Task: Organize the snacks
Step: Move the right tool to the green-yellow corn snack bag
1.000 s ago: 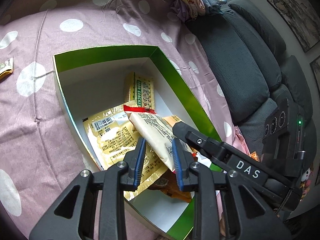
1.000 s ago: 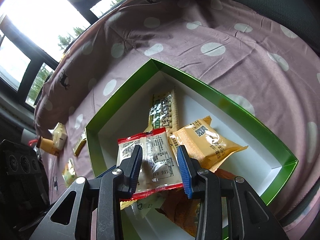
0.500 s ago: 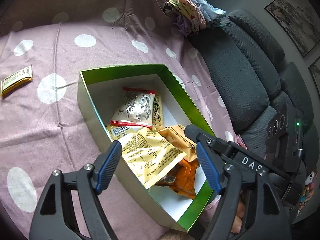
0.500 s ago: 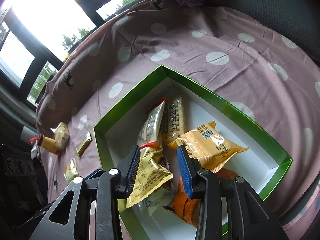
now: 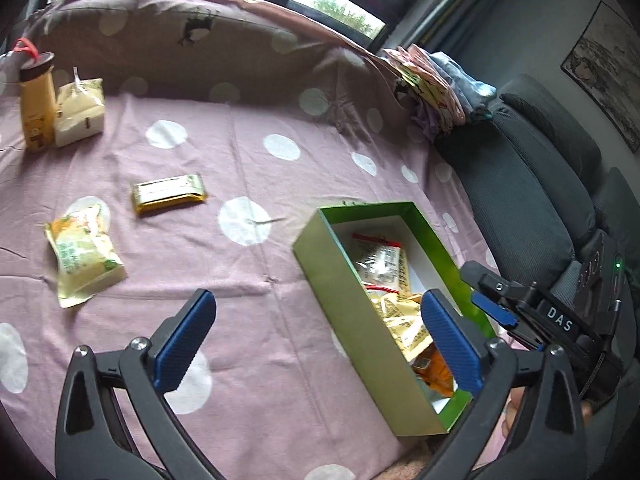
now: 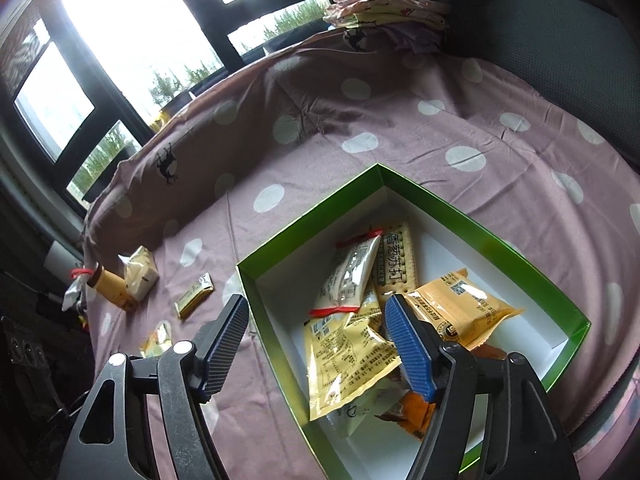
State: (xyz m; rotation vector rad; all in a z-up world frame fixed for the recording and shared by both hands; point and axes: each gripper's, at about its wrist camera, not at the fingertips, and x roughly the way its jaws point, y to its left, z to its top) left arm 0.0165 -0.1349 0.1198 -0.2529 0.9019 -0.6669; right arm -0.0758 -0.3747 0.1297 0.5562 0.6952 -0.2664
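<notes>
A green box (image 5: 348, 304) with a white inside lies on the dotted purple cloth and holds several snack packets. In the right wrist view I see a red-trimmed clear packet (image 6: 352, 276), a cracker pack (image 6: 400, 256), a yellow packet (image 6: 344, 356) and an orange packet (image 6: 460, 308). My right gripper (image 6: 316, 304) hovers over the box's left wall, its jaws opening with nothing pressed between them. My left gripper (image 5: 316, 300) sits back from the box, its jaws still opening wide and empty. On the cloth lie a gold bar (image 5: 170, 194) and a yellow-green packet (image 5: 84, 256).
A small bottle (image 5: 38, 108) and a pale packet (image 5: 80, 110) stand at the cloth's far left. Folded clothes (image 5: 432, 80) are piled at the back, beside a dark sofa (image 5: 532, 184) along the right. Windows run behind the raised cloth edge.
The red-trimmed packet has dropped from the right gripper into the box, and those jaws have parted. The left jaws have spread wide and the left gripper has pulled back and swung left.
</notes>
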